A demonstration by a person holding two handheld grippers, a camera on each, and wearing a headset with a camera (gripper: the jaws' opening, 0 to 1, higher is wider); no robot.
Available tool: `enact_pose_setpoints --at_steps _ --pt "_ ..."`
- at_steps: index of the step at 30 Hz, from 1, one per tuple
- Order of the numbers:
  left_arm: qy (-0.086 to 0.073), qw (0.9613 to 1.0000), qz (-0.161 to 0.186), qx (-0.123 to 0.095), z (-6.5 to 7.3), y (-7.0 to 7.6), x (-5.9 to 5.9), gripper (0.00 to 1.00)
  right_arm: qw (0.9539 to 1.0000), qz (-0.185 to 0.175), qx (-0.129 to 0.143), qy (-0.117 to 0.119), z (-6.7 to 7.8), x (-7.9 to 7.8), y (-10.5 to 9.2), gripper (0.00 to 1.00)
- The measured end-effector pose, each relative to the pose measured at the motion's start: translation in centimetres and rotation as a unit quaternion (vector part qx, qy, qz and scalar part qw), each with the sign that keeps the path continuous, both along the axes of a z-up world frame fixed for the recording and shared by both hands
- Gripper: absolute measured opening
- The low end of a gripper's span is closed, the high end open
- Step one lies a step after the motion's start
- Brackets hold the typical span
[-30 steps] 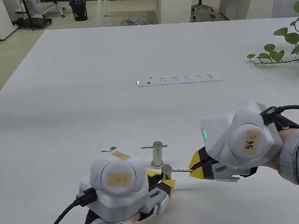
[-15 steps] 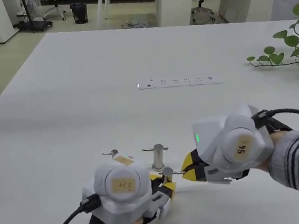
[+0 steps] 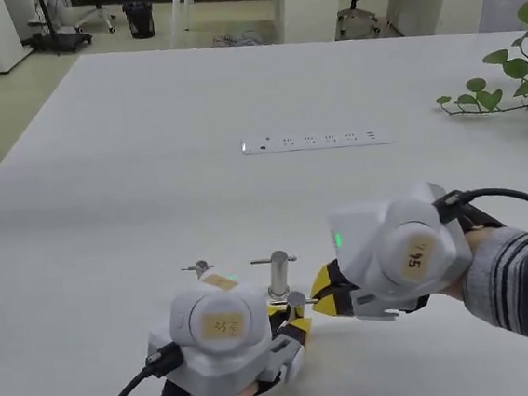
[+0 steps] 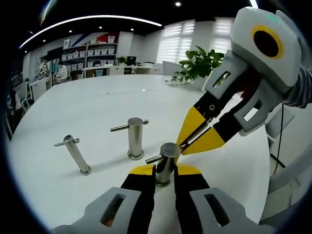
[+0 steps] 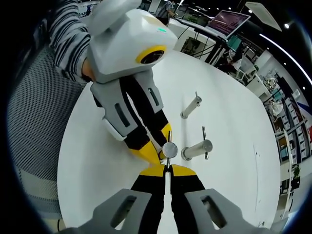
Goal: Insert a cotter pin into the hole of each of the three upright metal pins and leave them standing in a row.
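three metal pins stand on the white counter: the nearest pin, the middle pin just beyond it at 11 o'clock, and the far pin off at 9 o'clock, which looks tilted in the left gripper view (the fisheye may do that). there are three cotter pins, one to each. the middle and far pins each carry one crosswise near the head, and the third cotter pin sits through the head of the nearest pin. the left claw is clenched on the lower body of the nearest pin, a yellow tip either side of it. the right claw sits at 3 o'clock of that pin, pinched tight on the end of the third cotter pin. the two claws' tips are nearly touching. each claw carries one yellow sticker on top: the right sticker has handwritten digits i can't read for certain, and the left sticker is too blurred. one white power strip lies well apart at 12 o'clock, one green plant at 2 o'clock.
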State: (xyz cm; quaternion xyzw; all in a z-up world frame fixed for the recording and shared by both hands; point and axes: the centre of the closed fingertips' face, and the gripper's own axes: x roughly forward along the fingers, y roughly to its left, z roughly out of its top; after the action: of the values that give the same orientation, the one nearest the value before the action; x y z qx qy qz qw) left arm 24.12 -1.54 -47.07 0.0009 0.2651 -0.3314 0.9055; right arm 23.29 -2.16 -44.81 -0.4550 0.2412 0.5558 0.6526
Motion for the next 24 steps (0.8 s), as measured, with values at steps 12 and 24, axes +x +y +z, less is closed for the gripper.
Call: enact_pose_setpoints --at_steps 12,24 --pt "-0.001 1.0000 0.008 0.004 -0.09 0.02 0.07 0.11 1.0000 0.004 -0.003 -0.002 0.01 0.05 0.56 0.00" --pt "0.004 0.9999 0.014 -0.002 -0.14 0.00 0.07 0.11 0.9993 -0.027 0.019 0.016 0.07 -0.02 0.36 0.01"
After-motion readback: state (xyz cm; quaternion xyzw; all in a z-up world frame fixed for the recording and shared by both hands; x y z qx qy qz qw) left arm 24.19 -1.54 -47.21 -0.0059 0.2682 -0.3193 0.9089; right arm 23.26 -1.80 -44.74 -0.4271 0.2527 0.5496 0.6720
